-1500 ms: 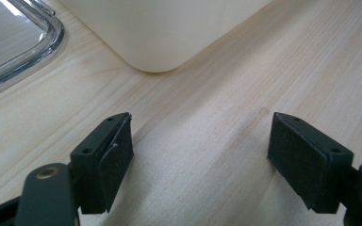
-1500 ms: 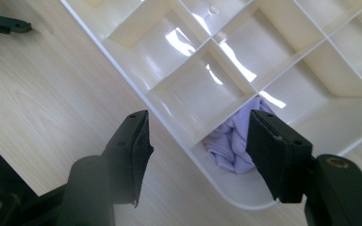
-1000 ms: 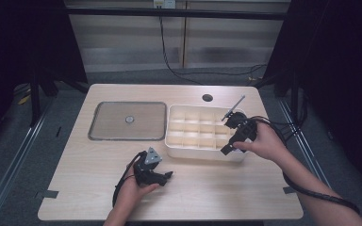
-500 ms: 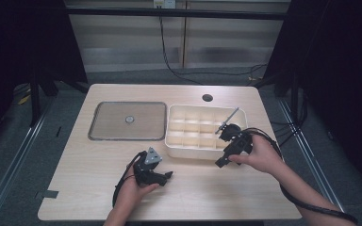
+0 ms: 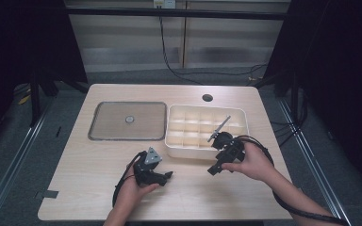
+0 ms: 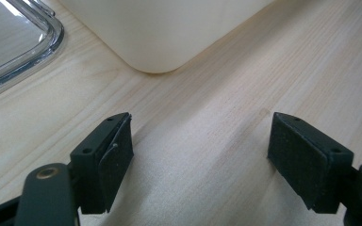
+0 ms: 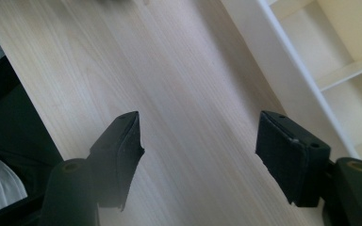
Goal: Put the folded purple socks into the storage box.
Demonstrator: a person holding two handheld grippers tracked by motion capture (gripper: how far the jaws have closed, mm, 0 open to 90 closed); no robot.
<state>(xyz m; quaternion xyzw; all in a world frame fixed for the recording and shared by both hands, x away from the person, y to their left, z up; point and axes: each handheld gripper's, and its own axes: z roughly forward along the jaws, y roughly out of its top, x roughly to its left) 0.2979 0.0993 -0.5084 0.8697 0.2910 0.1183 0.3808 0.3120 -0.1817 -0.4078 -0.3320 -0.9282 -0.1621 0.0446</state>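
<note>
A cream compartment tray [image 5: 206, 147] stands at the middle right of the wooden table; its compartments look bare. My left gripper [image 5: 168, 175] rests low on the table in front of the tray's near left corner [image 6: 156, 56], open with bare wood between its pads [image 6: 115, 160]. My right gripper [image 5: 213, 171] hovers by the tray's front wall [image 7: 283, 66], tips pointing toward the near edge, open and holding nothing. Its pads [image 7: 283, 150] stand wide apart over the wood.
A flat clear lid [image 5: 128, 120] with a small round knob lies left of the tray; its edge [image 6: 23, 52] shows in the left gripper view. A round cable hole [image 5: 207, 98] sits at the table's back. Black cables trail off the right side.
My right gripper has drawn back from the tray's right side toward the near left, coming down in front of the tray. The left gripper has stayed put.
</note>
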